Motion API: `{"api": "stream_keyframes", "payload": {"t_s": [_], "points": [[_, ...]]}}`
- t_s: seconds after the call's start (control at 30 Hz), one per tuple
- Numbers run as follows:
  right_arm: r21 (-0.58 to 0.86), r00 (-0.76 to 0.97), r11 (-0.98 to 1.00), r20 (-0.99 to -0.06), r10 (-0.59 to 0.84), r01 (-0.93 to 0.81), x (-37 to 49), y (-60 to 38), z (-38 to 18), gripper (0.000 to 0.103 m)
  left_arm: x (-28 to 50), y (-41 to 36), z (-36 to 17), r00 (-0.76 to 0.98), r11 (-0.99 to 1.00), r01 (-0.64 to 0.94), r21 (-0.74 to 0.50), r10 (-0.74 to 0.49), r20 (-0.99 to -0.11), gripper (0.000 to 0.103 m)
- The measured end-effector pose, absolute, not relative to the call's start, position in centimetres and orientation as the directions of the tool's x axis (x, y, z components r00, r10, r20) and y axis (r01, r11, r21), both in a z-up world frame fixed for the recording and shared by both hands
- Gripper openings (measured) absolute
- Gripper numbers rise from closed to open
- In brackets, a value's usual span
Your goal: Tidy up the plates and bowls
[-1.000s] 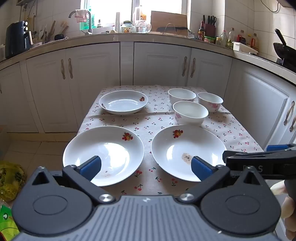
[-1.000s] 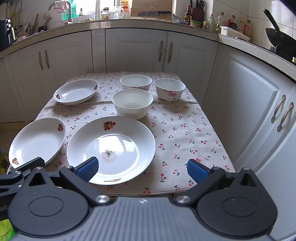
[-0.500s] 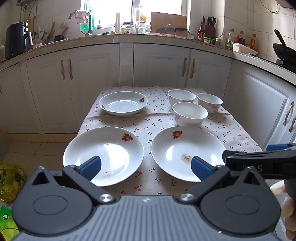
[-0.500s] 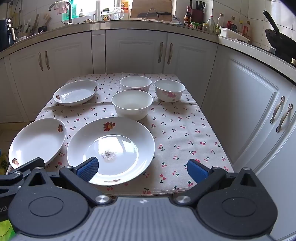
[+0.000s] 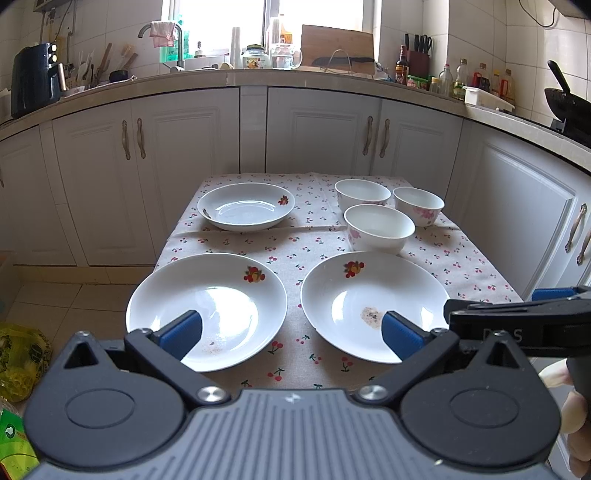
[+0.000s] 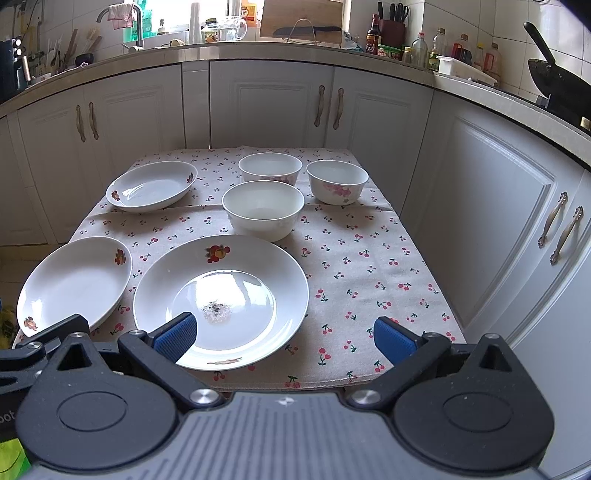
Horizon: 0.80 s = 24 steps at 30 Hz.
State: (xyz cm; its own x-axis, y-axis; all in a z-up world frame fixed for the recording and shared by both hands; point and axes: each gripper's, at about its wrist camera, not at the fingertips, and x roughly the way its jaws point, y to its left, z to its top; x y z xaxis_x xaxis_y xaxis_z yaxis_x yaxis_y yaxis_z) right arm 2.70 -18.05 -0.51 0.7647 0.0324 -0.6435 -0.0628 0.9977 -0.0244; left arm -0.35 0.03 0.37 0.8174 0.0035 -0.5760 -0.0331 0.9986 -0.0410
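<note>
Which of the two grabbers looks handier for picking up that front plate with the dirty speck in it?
Probably the right gripper: the soiled plate lies straight ahead of its open fingers. The left gripper faces the gap between both front plates, and the clean plate is nearer it.

Daylight from window (image 5: 218, 26), blown out; glare on plates (image 5: 207, 310); sharp focus, fisheye bends cabinets (image 6: 480, 206) at edges.
</note>
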Motion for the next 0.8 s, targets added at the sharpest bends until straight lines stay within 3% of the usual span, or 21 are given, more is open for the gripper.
{"api": "stream_keyframes", "payload": {"t_s": [0.8], "points": [[-0.02,0.765,0.998,-0.643,0.033,-0.06,2.66,-18.14,-0.44,0.103,-0.45,0.08,0.47,0.819,0.999,-0.032,-0.04,0.003,-0.573,0.102]]}}
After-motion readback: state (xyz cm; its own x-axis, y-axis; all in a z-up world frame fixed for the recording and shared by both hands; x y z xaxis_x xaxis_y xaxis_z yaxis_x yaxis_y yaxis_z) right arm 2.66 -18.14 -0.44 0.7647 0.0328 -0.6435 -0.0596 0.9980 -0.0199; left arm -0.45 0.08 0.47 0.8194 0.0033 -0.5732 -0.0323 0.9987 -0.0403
